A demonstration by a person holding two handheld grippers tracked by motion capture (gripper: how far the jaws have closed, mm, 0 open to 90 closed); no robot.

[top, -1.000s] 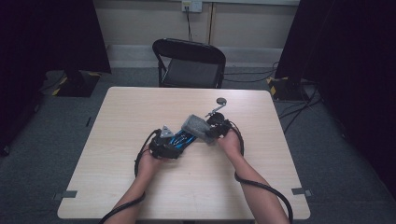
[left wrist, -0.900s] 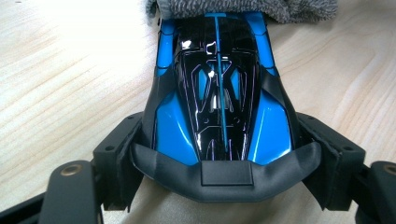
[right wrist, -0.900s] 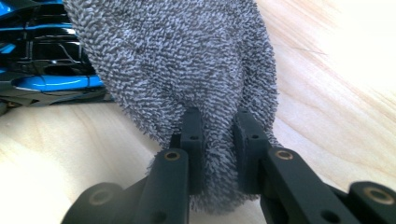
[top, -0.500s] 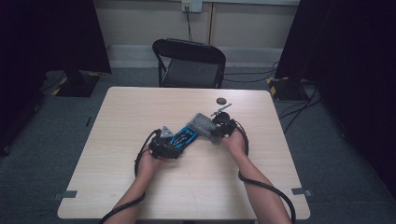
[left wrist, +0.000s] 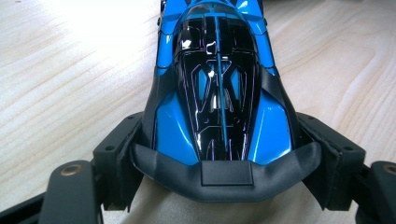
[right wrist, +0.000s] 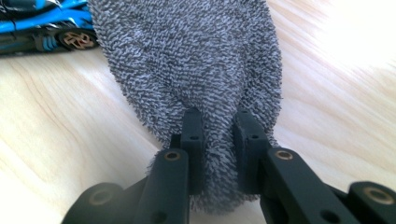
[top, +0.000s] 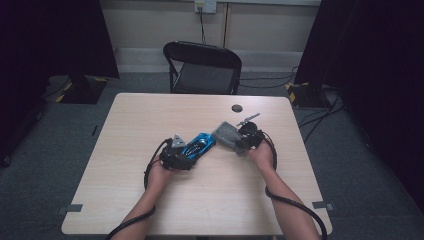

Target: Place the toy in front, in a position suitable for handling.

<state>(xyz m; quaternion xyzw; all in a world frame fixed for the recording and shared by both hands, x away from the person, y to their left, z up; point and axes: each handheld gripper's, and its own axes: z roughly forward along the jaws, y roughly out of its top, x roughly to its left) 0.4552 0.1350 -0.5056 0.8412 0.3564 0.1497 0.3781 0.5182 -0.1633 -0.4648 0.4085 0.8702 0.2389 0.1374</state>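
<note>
On the pale wooden table (top: 125, 200), the left gripper (top: 176, 156) has its two black jaws spread wide around the rear of a glossy blue and black toy race car (top: 199, 145), pressing against both flanks just behind the dark rear wing, so the car is clamped between them. In the left gripper view the toy car (left wrist: 217, 79) runs straight away from the jaws, nose pointing up the frame, its wheels on the wood. The right gripper (top: 243, 142) has its jaws drawn nearly together on a fold of a grey terry cloth (top: 226, 135), pinching its near edge. In the right gripper view the fluffy cloth (right wrist: 196, 60) spreads out beyond the jaws, and one wheel and side of the car (right wrist: 46, 28) show just beside its far left edge. From above, the cloth lies just beside the car's nose, near the middle of the table. A small dark round disc (top: 237, 108) lies farther off, toward the black folding chair (top: 202, 67)
</note>
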